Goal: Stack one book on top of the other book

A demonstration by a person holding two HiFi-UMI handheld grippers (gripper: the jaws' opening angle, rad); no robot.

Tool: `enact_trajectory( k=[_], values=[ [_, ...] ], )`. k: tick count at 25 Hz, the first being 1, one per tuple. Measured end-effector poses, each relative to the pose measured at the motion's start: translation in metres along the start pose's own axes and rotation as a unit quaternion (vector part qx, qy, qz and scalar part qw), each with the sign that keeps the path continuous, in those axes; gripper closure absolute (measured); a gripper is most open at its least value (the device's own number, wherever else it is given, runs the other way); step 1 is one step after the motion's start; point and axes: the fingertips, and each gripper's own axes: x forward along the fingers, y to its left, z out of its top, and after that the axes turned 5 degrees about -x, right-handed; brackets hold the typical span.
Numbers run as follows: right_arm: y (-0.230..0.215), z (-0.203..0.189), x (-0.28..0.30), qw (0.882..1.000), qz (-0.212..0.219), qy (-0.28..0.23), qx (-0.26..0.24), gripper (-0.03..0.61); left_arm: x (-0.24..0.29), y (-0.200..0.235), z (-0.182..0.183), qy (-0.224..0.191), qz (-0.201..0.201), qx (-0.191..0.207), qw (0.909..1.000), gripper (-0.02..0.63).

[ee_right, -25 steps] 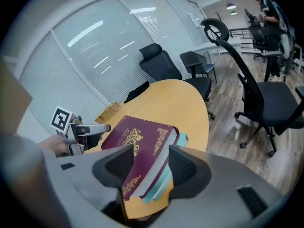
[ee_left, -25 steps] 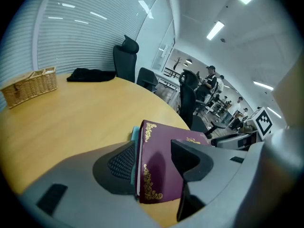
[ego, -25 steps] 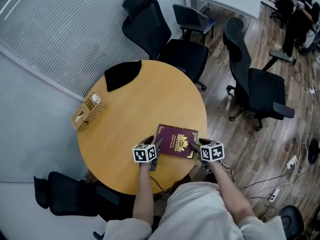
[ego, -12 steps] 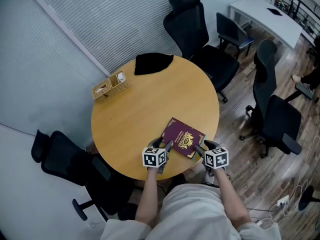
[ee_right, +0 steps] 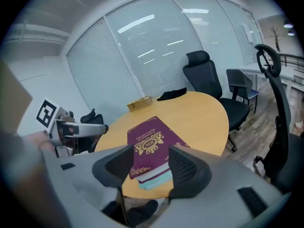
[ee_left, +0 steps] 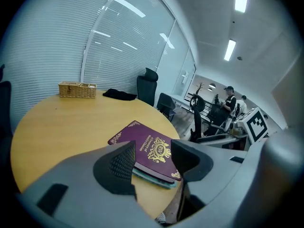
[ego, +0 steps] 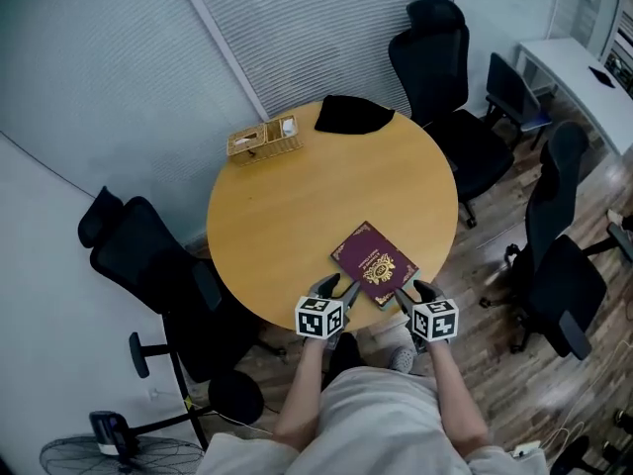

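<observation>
**Books stacked at the table's 5 o'clock; both grippers wide and empty**

The maroon book (ego: 374, 263) lay face up on the teal book (ee_right: 156, 180). The pair rested flat on the round table (ego: 287, 216), at about 5 o'clock on its top and close to the edge nearest the person. Only a thin strip of the teal book showed, poking out under the maroon book's near end in the gripper views. In the head view the maroon book covered it.

The left gripper (ego: 338, 287) hung at the table's 6 o'clock edge, just off the stack's near left corner. Its jaws stood wide with nothing gripped, and its own view showed the stack beyond the gap, clear of both jaws. The right gripper (ego: 413, 293) hung just past the rim at about 5 o'clock, beside the stack's near right corner. Its jaws were also wide and empty, with the stack in sight beyond them and untouched. Both grippers pointed down and in toward the books.

A basket (ego: 263, 139) sat at the rim at 11 o'clock, well apart from the stack. A black cloth (ego: 351, 115) lay at the rim between 12 and 1 o'clock. Black chairs (ego: 440, 47) stood around the table at about 1, 4 and 8 o'clock. Blinds (ego: 326, 28) covered the glass wall beyond the 12 o'clock side. A white desk (ego: 584, 72) stood off at 2 o'clock, and a fan (ego: 84, 453) was on the floor at 7 o'clock.
</observation>
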Motion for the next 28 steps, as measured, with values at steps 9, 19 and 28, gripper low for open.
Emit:
enact_trajectory(
  k=[9,19,28],
  values=[
    [0.021,-0.01,-0.016,0.997,0.017,0.001,-0.077,0.344,-0.047,-0.016,-0.016,-0.053,0.048,-0.01,0.9974,0.367],
    [0.026,-0.028,-0.043,0.994,0.026,-0.014,-0.102,0.344,-0.079,-0.039,-0.043,-0.097,0.076,-0.019,0.9922,0.367],
    [0.021,-0.038,-0.061,0.993,0.022,-0.02,-0.116,0.345,-0.088,-0.052,-0.06,-0.102,0.085,-0.021,0.9909,0.368]
  ],
)
